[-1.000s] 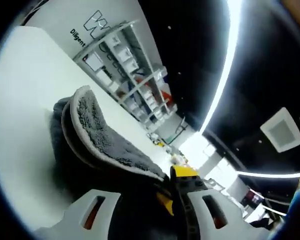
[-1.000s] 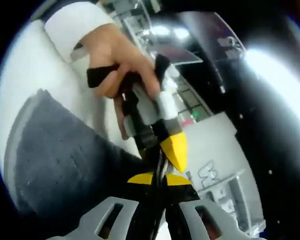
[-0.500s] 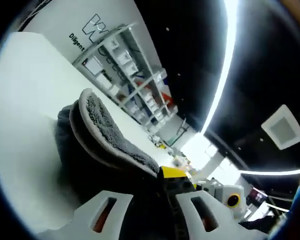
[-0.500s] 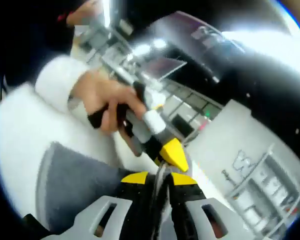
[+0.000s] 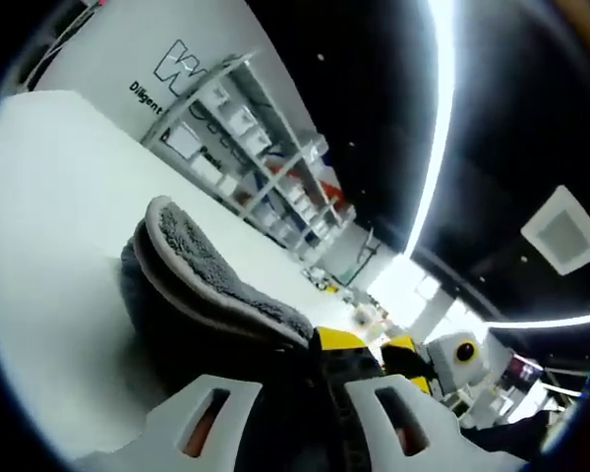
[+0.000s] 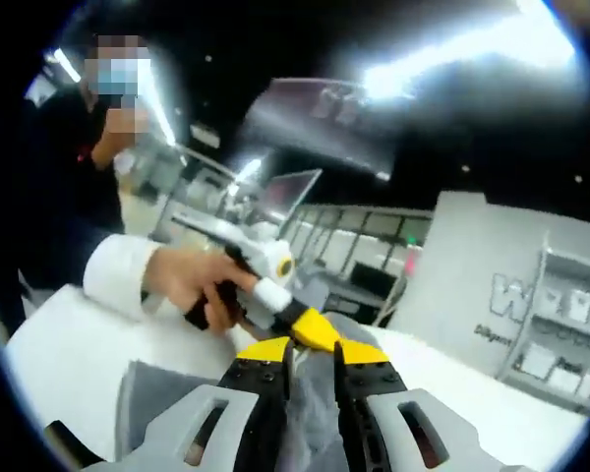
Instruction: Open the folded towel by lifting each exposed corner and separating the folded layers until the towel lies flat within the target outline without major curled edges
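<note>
Surface: white table (image 5: 49,226) under dim ceiling strip lights, shelving (image 5: 265,167) along the far wall; I'm working the grey towel (image 5: 206,285) on it.
Left jaws: my left gripper (image 5: 329,369) is clamped on the towel's edge, yellow tips together, cloth bunched dark between them. In the right gripper view the same gripper (image 6: 310,329) comes in from the left, held by a hand (image 6: 192,280) in a white sleeve.
Right jaws: my right gripper (image 6: 310,359) has its yellow tips close together with grey cloth pinched between; I judge it clamped on the towel (image 6: 167,398) too.
Towel: lifted at both grips, the rest draping down onto the table; in the left gripper view its pale-bound edges arch up in stacked layers, so the fold is not yet parted.
Change: over the last second the two grippers have stayed almost tip to tip while both views swung upward, and the right gripper's tip (image 5: 403,354) has come into the left gripper view. I read that as the gripped edge rising off the table.
Meaning: layers still lie together; I judge the grips now need to draw apart to spread the cloth.
Around: a person (image 6: 69,157) in dark clothes stands behind the table.
In the way: nothing on the table near the towel that I can see; no target outline is visible to me.
</note>
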Demonstrator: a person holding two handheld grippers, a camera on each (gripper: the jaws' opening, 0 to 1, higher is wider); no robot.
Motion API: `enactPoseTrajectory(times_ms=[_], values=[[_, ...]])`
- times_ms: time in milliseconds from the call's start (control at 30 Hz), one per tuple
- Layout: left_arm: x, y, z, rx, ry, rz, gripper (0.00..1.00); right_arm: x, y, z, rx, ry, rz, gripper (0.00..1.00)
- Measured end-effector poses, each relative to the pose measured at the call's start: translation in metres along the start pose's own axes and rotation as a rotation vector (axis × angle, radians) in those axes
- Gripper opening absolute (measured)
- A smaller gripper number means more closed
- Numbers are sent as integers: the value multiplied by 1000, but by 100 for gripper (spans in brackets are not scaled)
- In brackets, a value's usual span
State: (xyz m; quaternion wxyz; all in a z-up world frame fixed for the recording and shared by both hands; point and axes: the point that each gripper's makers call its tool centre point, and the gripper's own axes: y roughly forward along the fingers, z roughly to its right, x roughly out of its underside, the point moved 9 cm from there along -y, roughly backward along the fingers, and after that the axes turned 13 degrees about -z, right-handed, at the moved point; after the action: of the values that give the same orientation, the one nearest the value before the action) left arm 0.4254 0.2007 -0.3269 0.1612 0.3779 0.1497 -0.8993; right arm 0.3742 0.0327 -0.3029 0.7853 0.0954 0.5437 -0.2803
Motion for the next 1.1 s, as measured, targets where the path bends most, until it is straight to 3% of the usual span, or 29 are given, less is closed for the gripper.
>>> enactPoseTrajectory(times_ms=[400,467,633,700,1100], values=[[-5,-9,-2,-32,37,21,7,28,-5,28,91,184,-99,12],[-6,-11,-3,-46,41,30,7,37,-4,30,103,213,-166,14],[-8,-16,-3,-42,39,36,7,50,3,31,88,237,-237,18],[-2,-16,4,-46,45,40,7,55,5,30,83,239,-282,20],[-16,-32,-16,-71,57,50,8,87,6,30,82,276,-505,21]])
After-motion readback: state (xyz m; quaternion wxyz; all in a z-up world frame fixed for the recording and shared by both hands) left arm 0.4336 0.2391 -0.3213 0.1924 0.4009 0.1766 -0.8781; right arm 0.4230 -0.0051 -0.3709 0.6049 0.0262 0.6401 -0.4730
